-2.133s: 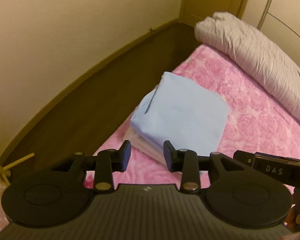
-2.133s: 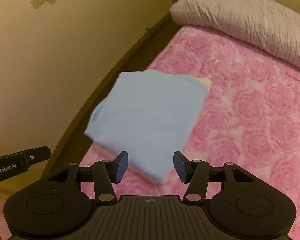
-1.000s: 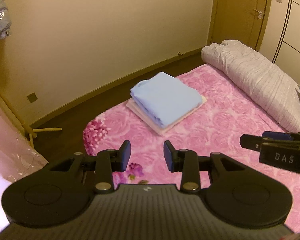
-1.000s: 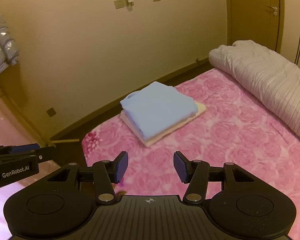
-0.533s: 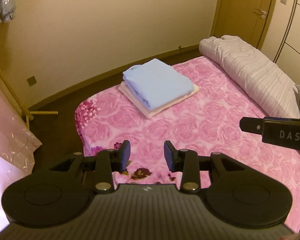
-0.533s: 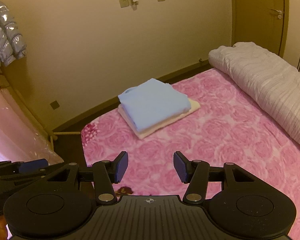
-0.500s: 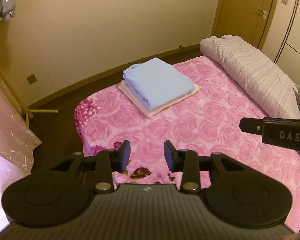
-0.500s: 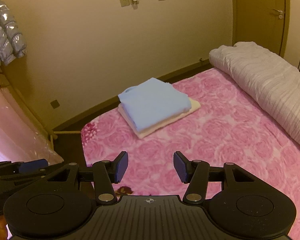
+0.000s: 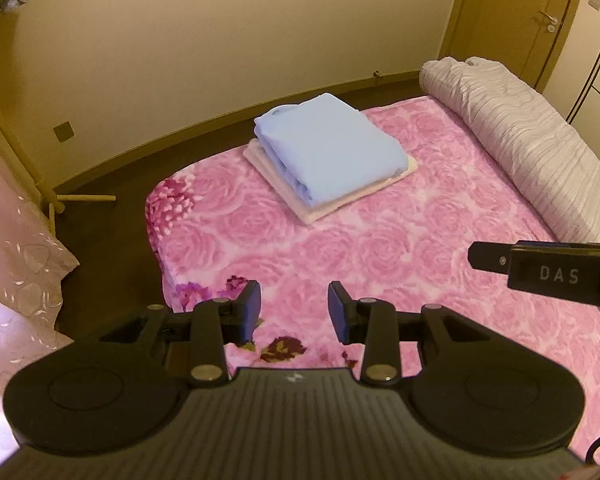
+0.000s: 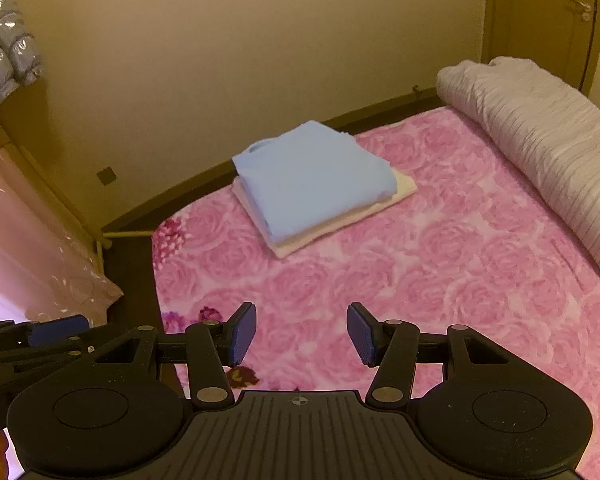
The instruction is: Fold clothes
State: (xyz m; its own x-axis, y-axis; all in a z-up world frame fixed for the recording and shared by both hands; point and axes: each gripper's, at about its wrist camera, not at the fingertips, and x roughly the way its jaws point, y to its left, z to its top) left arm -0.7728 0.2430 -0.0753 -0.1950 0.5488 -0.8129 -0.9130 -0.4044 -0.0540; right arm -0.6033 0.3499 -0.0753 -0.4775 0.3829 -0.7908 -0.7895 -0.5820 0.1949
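Observation:
A folded light blue garment [image 9: 332,152] [image 10: 314,176] lies on top of a folded cream one [image 9: 396,178] [image 10: 400,190], stacked near the far corner of the bed. My left gripper [image 9: 294,310] hangs open above the near part of the pink blanket, well short of the stack, with nothing between its fingers. My right gripper [image 10: 302,334] is likewise open and empty over the blanket. The right gripper's finger [image 9: 540,270] shows at the right edge of the left wrist view; the left gripper [image 10: 32,340] shows at the lower left of the right wrist view.
The bed carries a pink rose-patterned blanket [image 9: 400,248] [image 10: 440,272]. A rolled grey-white striped duvet [image 9: 520,136] [image 10: 540,132] lies along its right side. Dark floor [image 9: 112,216], a pink curtain [image 9: 16,248] and a wooden stand lie left. A door [image 9: 520,20] stands behind.
Both grippers have pulled back from the blue stack and sunk toward the blanket; the stack now looks farther away and the views tilt down. Both jaws stay open and empty.

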